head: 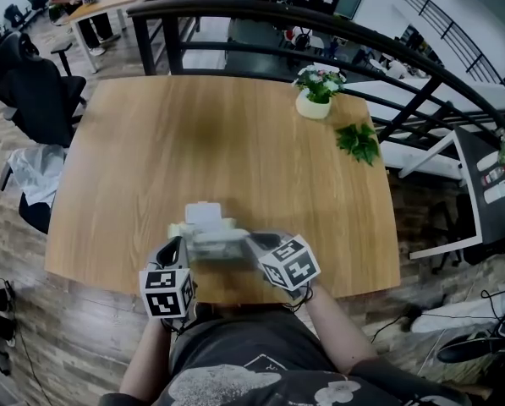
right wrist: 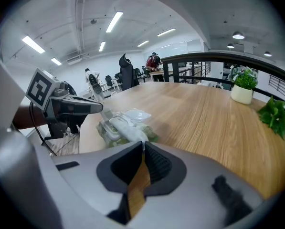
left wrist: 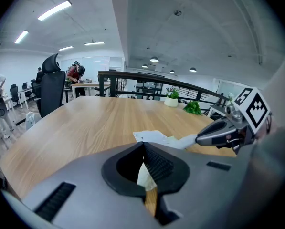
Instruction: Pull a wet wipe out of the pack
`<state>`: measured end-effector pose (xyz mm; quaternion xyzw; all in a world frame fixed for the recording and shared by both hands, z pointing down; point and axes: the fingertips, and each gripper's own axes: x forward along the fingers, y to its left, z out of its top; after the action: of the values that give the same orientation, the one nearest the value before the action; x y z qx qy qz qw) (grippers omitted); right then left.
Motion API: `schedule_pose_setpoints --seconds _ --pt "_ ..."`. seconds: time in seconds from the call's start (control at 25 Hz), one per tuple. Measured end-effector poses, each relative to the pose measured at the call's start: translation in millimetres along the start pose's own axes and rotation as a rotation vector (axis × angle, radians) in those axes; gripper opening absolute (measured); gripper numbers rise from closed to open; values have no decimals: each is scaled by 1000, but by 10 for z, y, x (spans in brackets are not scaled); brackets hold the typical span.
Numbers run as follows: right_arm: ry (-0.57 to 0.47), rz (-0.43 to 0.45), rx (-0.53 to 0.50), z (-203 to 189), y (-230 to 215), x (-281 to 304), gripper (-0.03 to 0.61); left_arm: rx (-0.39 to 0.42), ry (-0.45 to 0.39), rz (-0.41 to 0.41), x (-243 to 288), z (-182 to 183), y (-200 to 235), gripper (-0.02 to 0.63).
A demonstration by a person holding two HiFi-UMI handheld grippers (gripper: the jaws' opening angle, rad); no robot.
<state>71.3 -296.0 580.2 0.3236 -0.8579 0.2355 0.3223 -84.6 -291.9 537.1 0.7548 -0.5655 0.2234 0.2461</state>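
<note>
Well off to the left of the left gripper (head: 178,245), past the table's side edge, a black high-backed office chair (head: 34,91) stands on the floor. The left gripper is a grey tool with a black-and-white marker cube. Its jaws are pressed together on a pale edge of the soft green-and-clear plastic pack (right wrist: 125,126) of wet wipes. In the left gripper view a cream-white bit of that edge shows between the ribbed pads.

The pack lies on the light-brown wooden table (head: 193,134), close to the table's near edge. It sits just ahead of the left gripper's tips and a little to their right, between the two grippers. Its white flap lid (left wrist: 149,136) stands open on the side of the pack away from both grippers.

A white wet wipe (left wrist: 183,141) runs as a drawn-out strip from the pack's opening to the right gripper (right wrist: 142,143). That gripper's jaws are closed together on the end of the strip. The right gripper is just to the right of the pack and apart from the left gripper, and both point down toward the table.

Well ahead of the right gripper and to its right, a small white pot of pink-and-white flowers (head: 313,106) stands near the table's far edge. A loose sprig of green leaves (head: 358,142) lies on the wood, nearer than the pot and further right. A black metal railing (head: 320,24) curves behind the far edge of the table.
</note>
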Motion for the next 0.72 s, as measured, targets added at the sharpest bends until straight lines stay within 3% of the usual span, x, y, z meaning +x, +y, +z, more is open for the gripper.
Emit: schedule_pose_setpoints --seconds 0.72 --pt "-41 -21 -7 84 -40 -169 35 17 -6 -26 19 6 -17 15"
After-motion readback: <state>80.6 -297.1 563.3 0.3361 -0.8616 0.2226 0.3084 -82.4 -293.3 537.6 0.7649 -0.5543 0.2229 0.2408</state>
